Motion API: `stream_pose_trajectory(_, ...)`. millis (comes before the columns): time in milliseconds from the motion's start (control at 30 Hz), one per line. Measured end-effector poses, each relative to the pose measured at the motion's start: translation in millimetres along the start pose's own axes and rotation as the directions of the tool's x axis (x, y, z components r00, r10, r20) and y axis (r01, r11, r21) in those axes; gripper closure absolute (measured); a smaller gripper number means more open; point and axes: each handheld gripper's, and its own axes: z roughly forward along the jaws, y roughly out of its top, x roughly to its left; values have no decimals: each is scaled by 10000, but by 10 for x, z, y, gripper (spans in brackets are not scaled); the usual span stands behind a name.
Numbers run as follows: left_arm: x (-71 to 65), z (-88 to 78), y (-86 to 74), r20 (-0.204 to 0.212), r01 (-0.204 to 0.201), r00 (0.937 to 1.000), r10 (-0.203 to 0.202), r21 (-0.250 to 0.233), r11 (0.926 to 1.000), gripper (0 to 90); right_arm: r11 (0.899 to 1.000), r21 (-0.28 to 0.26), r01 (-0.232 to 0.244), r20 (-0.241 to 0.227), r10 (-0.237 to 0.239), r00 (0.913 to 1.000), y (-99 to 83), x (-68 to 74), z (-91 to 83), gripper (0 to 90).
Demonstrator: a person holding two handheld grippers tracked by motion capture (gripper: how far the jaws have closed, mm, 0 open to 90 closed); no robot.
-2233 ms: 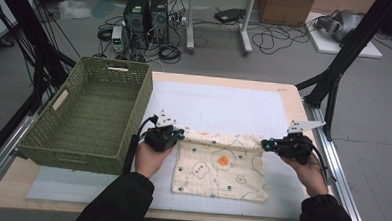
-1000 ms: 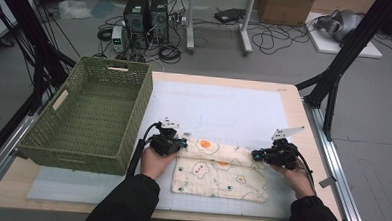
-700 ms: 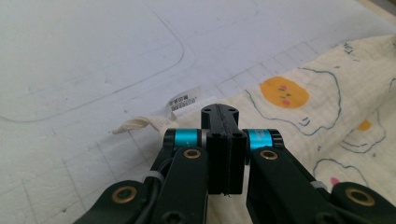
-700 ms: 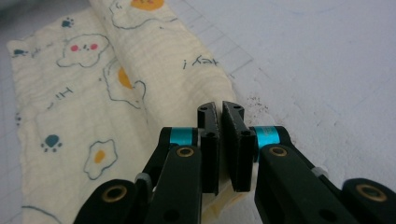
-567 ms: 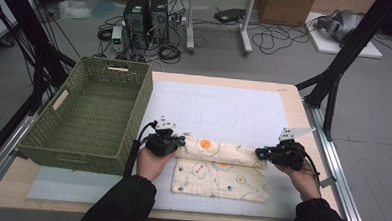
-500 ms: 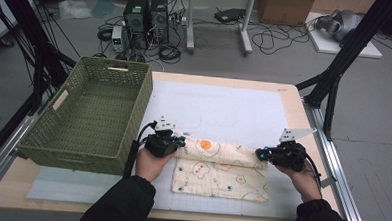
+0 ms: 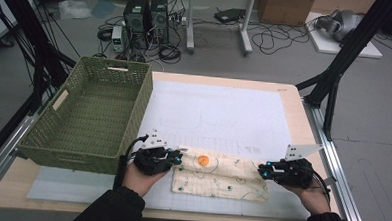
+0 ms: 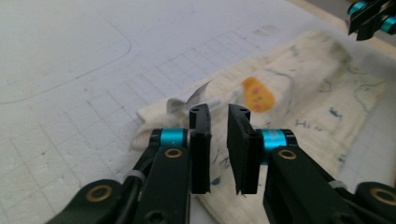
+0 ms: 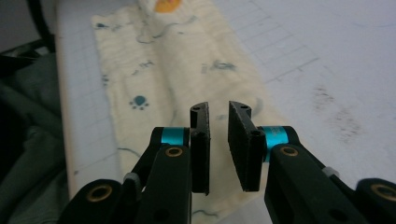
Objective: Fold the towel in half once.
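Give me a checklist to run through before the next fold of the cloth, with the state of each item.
1. Left gripper free of the cloth: ok; its jaws have just been opening and nothing sits between them.
2. Right gripper free of the cloth: ok; its jaws have just been opening, with an empty gap.
3. Cloth folded into a long strip on the white mat: ok.
4. Folded edges lined up evenly: cannot tell; the left end looks bunched near the tag.
5. Basket empty and ready beside the mat: ok.
6. Grippers at opposite ends of the strip: ok.
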Motion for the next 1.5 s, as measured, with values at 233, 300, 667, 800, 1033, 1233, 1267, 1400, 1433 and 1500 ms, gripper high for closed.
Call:
stream_pose_trajectory(233,87,76,22,-386,173,9991,-168,133,9998,673,9998,127,-177,309,173,9994,24,-88,82,681)
stream_pose_trajectory(300,134,143,23,-486,273,9985,-260,277,9992,650,9994,259,-208,123,205,9997,55,-115,161,669)
stream_pose_trajectory(667,153,482,-76,-220,-99,9997,142,1820,9833,896,9884,1518,58,328,-109,9994,-23,-144,437,882)
stream_pose_trajectory(800,116,400,-58,-43,-147,9999,156,1565,9876,898,9919,1265,111,285,-148,9995,-14,-131,368,890)
stream_pose_trajectory(1033,76,273,-75,115,-262,9996,248,1430,9894,898,9944,1058,-70,581,8,9983,-11,-130,348,741)
stream_pose_trajectory(1233,71,257,-91,159,-281,9995,262,1355,9904,898,9879,1548,104,527,-188,9984,-38,-131,427,875)
stream_pose_trajectory(1267,66,254,-87,159,-267,9996,248,1308,9910,898,9880,1542,135,530,-219,9984,-37,-129,424,884)
stream_pose_trajectory(1400,28,197,-58,278,-245,9994,218,1036,9943,898,9896,1416,271,312,-318,9990,-19,-106,349,889)
stream_pose_trajectory(1433,10,173,-48,303,-349,9990,321,992,9945,898,9910,1285,371,334,-417,9986,-3,-87,313,888)
stream_pose_trajectory(1500,-21,117,-36,389,-464,9983,430,891,9949,897,9946,926,461,205,-482,9986,32,-35,217,888)
